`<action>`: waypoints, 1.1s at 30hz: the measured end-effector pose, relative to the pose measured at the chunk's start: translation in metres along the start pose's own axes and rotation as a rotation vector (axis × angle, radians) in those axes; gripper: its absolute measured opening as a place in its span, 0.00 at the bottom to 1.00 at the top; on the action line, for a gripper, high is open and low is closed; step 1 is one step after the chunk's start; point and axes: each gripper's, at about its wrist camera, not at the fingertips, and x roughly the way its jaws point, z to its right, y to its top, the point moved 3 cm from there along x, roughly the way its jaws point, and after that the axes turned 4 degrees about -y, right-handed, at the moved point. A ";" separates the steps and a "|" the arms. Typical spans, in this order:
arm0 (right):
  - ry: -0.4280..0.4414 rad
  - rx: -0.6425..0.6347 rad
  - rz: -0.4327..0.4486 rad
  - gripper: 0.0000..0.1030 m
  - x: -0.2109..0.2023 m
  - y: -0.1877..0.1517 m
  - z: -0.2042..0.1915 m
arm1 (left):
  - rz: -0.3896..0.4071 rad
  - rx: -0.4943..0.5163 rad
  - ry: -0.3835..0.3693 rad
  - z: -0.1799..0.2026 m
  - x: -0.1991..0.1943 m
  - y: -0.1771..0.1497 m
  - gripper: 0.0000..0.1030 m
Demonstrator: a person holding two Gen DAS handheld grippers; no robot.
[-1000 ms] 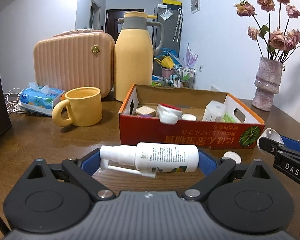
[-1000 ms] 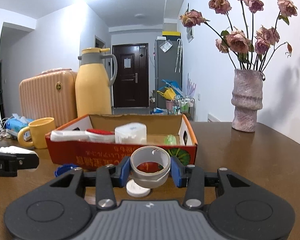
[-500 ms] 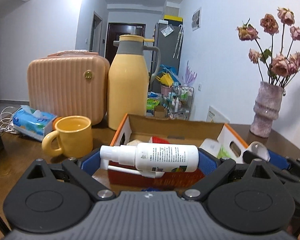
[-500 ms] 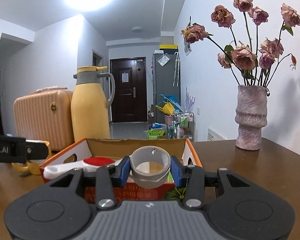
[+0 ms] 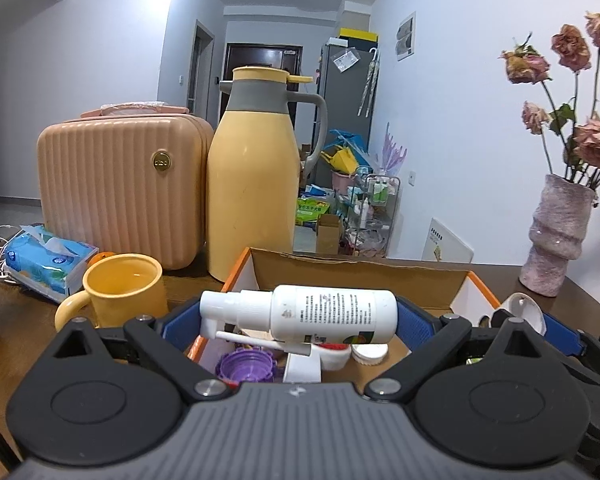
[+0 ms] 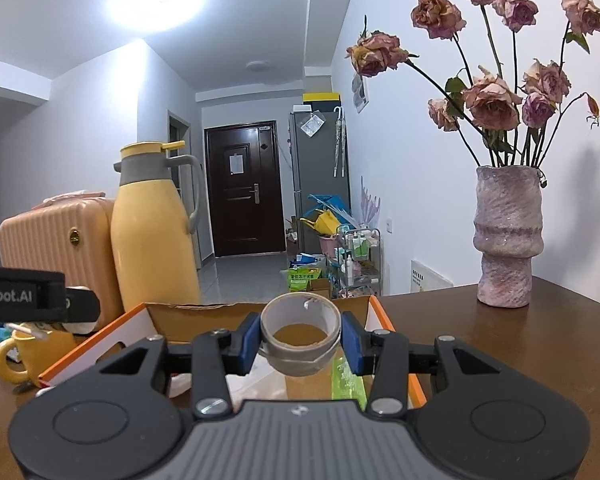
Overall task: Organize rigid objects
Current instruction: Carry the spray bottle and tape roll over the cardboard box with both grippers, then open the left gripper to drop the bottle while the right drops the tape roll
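Both tongs are now hanging over the open box point(image 5: 380, 276), having come up from the surface; the drop is likely next. The left tongs point(image 5: 300, 316) are clamping a smooth white spray bottle point(image 5: 312, 312) sideways; the right tongs point(image 6: 300, 340) are pinching a papery tape ring point(image 6: 300, 334); the cardboard box is already holding caps.

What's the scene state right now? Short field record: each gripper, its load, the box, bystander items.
left gripper: shut on white spray bottle, bottle lying sideways, above the box
right gripper: shut on tape roll, above the box
cardboard box: open; purple cap and white lid inside
bystanders: yellow mug, yellow thermos jug, pink vase
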 end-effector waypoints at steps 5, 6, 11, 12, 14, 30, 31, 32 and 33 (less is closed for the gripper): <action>0.000 -0.006 -0.009 0.41 0.016 0.002 -0.002 | -0.022 0.001 0.027 -0.003 0.021 0.007 0.96; 0.000 -0.008 -0.011 0.41 0.019 0.002 -0.003 | -0.026 0.002 0.029 -0.003 0.024 0.008 0.96; -0.009 -0.014 -0.025 0.41 0.036 0.002 -0.003 | -0.047 0.018 0.052 -0.006 0.042 0.015 0.96; -0.012 -0.014 -0.030 0.41 0.040 0.002 -0.003 | -0.051 0.021 0.056 -0.006 0.045 0.016 0.96; -0.018 -0.016 -0.039 0.41 0.046 0.002 -0.003 | -0.059 0.027 0.063 -0.006 0.052 0.018 0.96; -0.019 -0.070 -0.107 0.41 0.078 0.002 -0.009 | -0.135 0.105 0.089 -0.006 0.093 0.020 0.96; -0.016 -0.072 -0.111 0.41 0.079 0.002 -0.009 | -0.142 0.109 0.085 -0.005 0.094 0.019 0.96; -0.013 -0.075 -0.117 0.41 0.079 0.002 -0.008 | -0.144 0.109 0.083 -0.005 0.094 0.019 0.97; -0.012 -0.075 -0.119 0.43 0.078 0.002 -0.008 | -0.142 0.110 0.083 -0.005 0.093 0.018 0.98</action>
